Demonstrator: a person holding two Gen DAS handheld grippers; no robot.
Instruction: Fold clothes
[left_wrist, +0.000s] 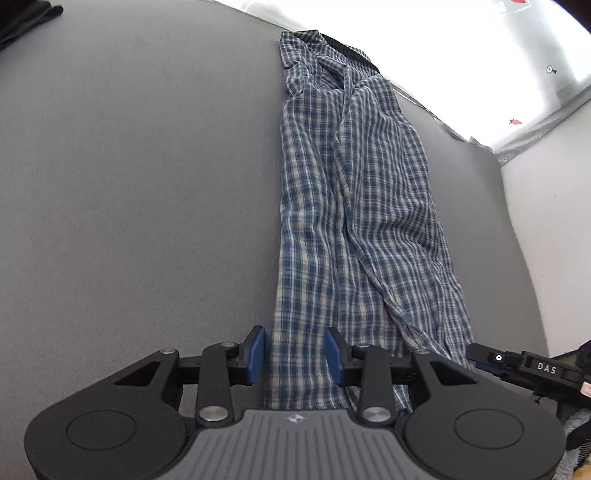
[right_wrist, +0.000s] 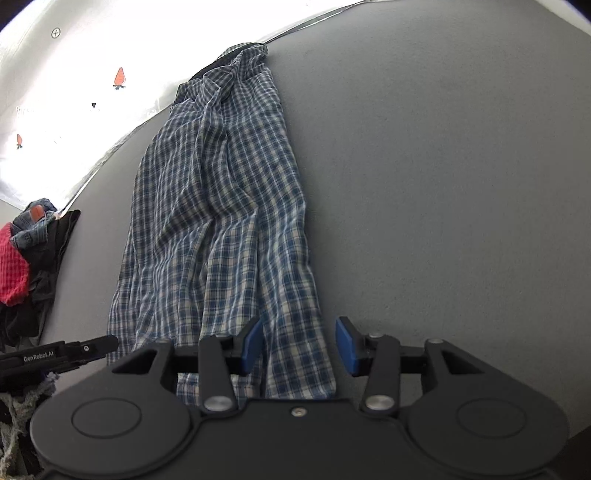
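Bench, grey and felt-like, fills the left half of the left wrist view; we note a dark garment at its upper left corner. Left tongs, bottom centre of that view: blue pads spread apart, nothing clamped, straddling the near hem of the plaid shirt. Shirt, blue and white check, lies lengthwise as a long narrow folded strip running from bottom centre up to the top centre, collar end farthest away, near the bench's far edge. At the lower right of this view we see the side of the right tongs, black.

Right wrist view, from the left: clothes pile of red, denim and black pieces at mid left, on the bench edge; below it, a black bar of the left tongs. The shirt runs up the centre-left. Right tongs, bottom centre: pads parted, gripping nothing, with the shirt's near right corner lying between them. Bare bench occupies the right half.
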